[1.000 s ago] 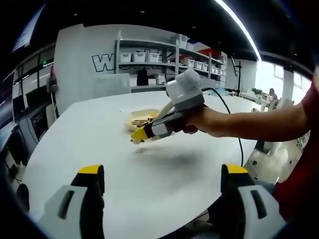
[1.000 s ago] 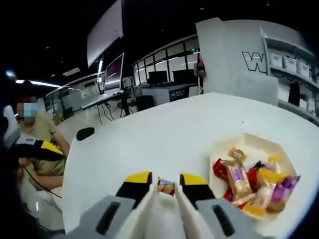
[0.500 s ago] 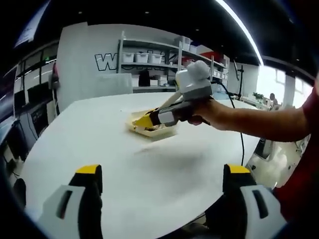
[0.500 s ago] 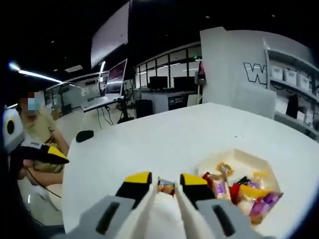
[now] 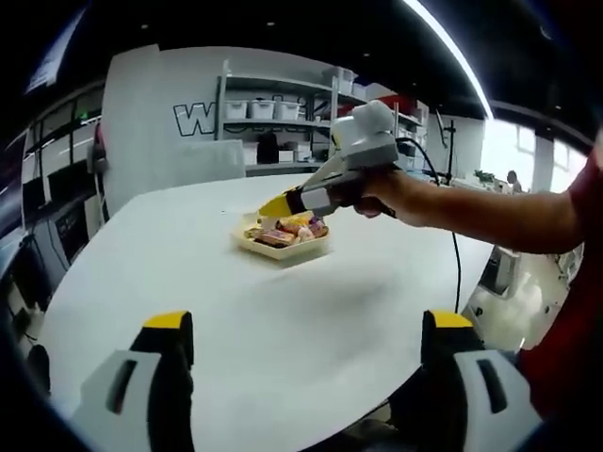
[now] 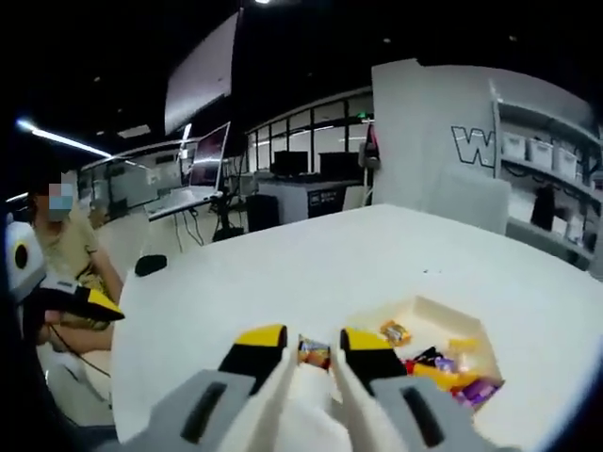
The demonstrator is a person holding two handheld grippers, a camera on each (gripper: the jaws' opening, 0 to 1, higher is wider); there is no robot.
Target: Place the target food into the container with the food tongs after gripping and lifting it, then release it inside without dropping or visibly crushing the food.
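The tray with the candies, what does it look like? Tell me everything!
The tray is a shallow, pale cream dish with angled corners, maybe plastic. It sits flat on the white table and holds a heap of wrapped candies in orange, red, purple and yellow. The right tongs hover just above it.

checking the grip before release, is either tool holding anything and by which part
The right tool pinches a small wrapped snack at its jaw tips; which part of the wrapper cannot be told. The left tool is open and holds nothing.
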